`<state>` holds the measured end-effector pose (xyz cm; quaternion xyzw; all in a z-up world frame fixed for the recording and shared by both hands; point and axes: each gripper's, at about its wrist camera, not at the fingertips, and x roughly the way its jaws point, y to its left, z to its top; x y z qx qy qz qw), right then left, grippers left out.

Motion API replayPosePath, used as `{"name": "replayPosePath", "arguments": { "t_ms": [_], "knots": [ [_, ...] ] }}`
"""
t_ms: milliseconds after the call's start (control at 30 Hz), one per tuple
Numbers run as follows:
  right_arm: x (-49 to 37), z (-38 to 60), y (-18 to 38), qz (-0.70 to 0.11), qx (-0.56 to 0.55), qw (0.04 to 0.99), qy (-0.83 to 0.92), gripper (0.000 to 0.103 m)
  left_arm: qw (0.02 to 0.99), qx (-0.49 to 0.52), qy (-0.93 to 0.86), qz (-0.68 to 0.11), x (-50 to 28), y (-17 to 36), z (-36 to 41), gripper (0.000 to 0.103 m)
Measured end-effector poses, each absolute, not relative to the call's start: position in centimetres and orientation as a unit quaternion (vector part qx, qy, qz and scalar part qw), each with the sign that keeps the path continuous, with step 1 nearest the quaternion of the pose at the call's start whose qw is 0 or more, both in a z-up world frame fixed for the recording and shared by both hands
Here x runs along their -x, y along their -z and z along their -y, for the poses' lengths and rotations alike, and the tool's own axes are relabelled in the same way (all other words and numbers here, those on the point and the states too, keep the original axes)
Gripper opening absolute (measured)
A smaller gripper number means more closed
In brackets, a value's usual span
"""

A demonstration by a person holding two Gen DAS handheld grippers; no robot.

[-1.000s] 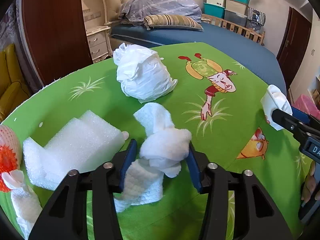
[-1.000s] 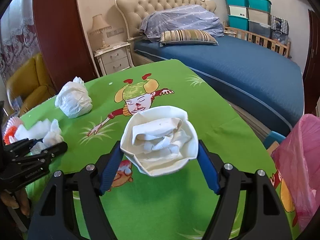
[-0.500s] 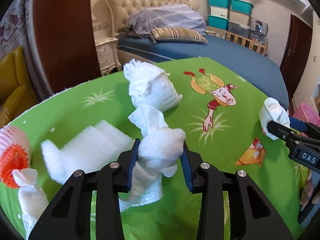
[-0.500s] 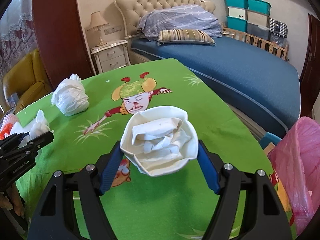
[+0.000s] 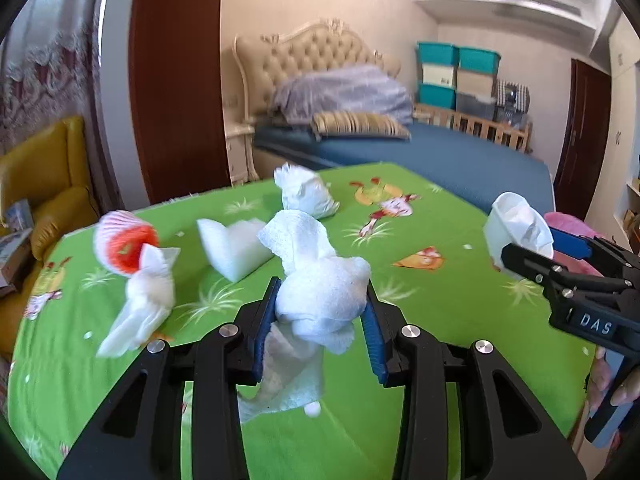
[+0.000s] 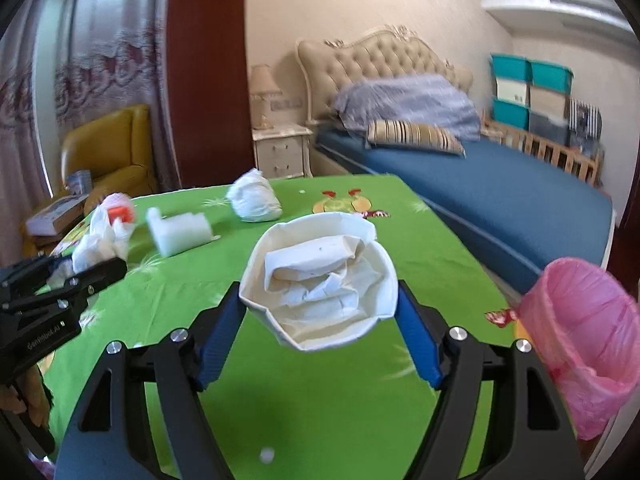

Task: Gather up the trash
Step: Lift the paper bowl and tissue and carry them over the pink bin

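My left gripper (image 5: 320,316) is shut on a knotted white paper towel (image 5: 316,280), held up above the green table (image 5: 440,304); its tail hangs below the blue pads. My right gripper (image 6: 320,312) is shut on a crushed white paper cup (image 6: 320,280) stuffed with crumpled paper, also lifted off the table. In the left wrist view the right gripper (image 5: 528,248) with the cup (image 5: 516,228) shows at the right edge. A bin lined with a pink bag (image 6: 584,336) stands open just past the table's right edge, to the right of the cup.
Left on the table lie a white foam block (image 5: 236,244), a crumpled white bag (image 5: 304,196), a red-and-white foam net (image 5: 124,244) and another tissue wad (image 5: 140,304). A yellow armchair (image 6: 108,152) stands at the left, a blue bed (image 6: 500,184) behind.
Both grippers have risen and pulled back from the table with their loads. The paper towel came off the cloth. The pink-lined bin has come into fuller view at the right.
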<state>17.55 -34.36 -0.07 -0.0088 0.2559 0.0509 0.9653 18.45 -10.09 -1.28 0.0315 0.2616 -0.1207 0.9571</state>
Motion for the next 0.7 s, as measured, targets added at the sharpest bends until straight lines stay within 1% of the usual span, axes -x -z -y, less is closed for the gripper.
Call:
{"name": "replayPosePath", "arguments": {
  "t_ms": [167, 300, 700],
  "knots": [
    [-12.9, 34.1, -0.5, -0.231, 0.029, 0.97, -0.067, 0.073, 0.964, -0.026, 0.127, -0.231, -14.0, 0.9, 9.8, 0.036],
    [-10.3, 34.6, -0.7, -0.213, 0.034, 0.974, -0.071, 0.073, 0.967, -0.025, 0.133, -0.215, -12.0, 1.3, 9.7, 0.036],
    [-7.4, 36.2, -0.7, -0.185, 0.035, 0.979, -0.076, 0.073, 0.969, -0.048, 0.148, -0.192, -10.0, 2.1, 11.3, 0.036]
  ]
}}
